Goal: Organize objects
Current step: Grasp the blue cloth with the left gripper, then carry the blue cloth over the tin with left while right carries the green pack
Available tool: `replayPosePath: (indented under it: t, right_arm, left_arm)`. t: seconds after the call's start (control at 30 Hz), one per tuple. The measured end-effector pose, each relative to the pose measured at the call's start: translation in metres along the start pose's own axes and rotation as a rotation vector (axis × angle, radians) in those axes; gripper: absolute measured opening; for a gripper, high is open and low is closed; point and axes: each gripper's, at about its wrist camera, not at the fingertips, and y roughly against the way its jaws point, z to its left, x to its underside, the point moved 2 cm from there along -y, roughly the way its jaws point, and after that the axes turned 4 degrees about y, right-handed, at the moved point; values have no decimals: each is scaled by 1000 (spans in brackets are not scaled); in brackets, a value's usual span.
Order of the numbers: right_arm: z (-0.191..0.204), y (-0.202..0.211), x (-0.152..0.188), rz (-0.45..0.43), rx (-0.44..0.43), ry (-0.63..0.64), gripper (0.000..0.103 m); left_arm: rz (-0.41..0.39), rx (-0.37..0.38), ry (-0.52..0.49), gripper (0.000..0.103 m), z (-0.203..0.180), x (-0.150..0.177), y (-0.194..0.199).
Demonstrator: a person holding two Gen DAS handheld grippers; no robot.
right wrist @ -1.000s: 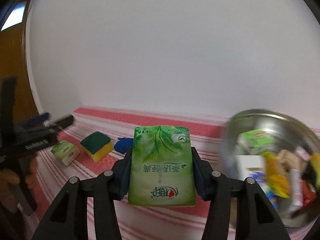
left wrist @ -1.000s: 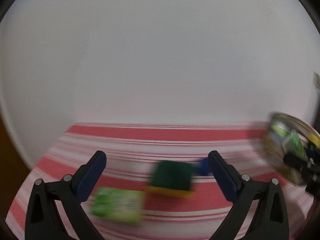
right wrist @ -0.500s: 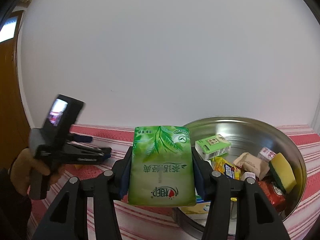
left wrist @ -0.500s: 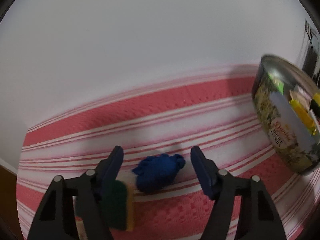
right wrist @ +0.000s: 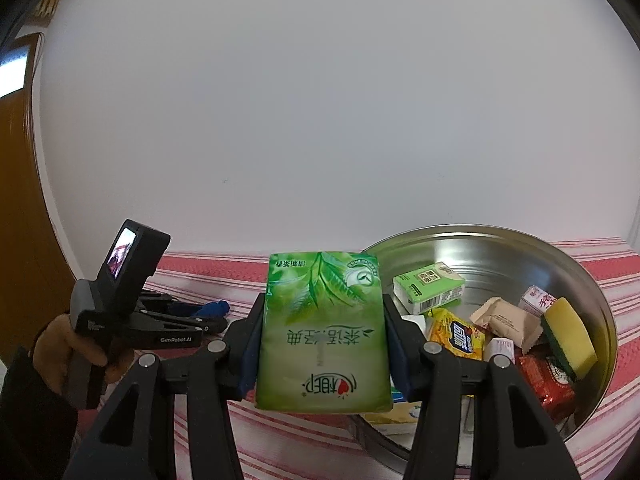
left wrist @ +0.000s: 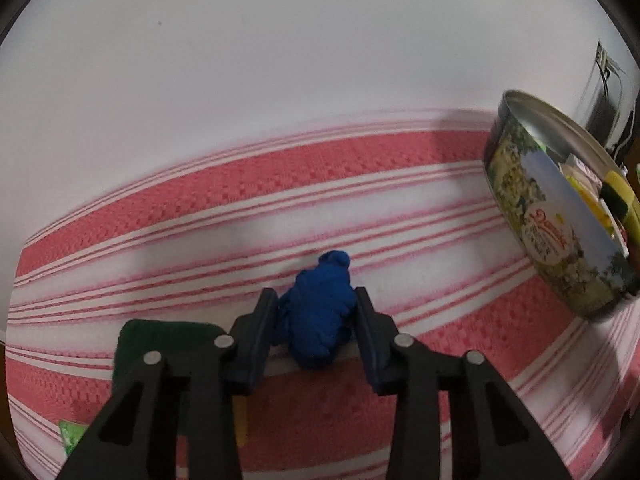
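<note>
On the striped cloth, far right: metal tin, half full. Right gripper clamps green tissue pack by its sides, just left of it; light, squashy. Left gripper pinches blue cloth wad; soft, limp.

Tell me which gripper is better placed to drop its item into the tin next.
Right. The right gripper holds the green tissue pack beside the open tin; the left gripper is low on the blue cloth.

Gripper frame hides most of the sponge and green packet
</note>
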Motion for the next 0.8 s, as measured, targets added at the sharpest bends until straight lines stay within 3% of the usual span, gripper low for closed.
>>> replayPosePath:
  t: [0.13, 0.17, 0.2, 0.37, 0.53, 0.63, 0.73, 0.8]
  right_arm:
    - [-1, 3, 1, 6, -9, -13, 54]
    - [-2, 4, 0, 7, -5, -18, 54]
    - [-3, 4, 0, 10, 0, -22, 54]
    - [-7, 6, -1, 7, 2, -36, 54]
    - [-8, 17, -6, -24, 2, -39, 54]
    - [-9, 25, -10, -54, 16, -35, 54]
    - [-13, 38, -16, -107, 32, -32, 54]
    - [-18, 46, -20, -148, 40, -34, 54]
  left_arm:
    - [-31, -40, 22, 46, -2, 1, 0]
    - [-36, -44, 23, 44, -3, 1, 0]
    - [-39, -33, 21, 36, -4, 1, 0]
    - [-45, -42, 15, 35, 0, 0, 4]
    - [-159, -34, 103, 35, -2, -8, 29]
    - [-245, -81, 141, 35, -13, -8, 57]
    - [-310, -112, 173, 35, -32, -13, 76]
    - [-344, -92, 196, 35, -43, -14, 88]
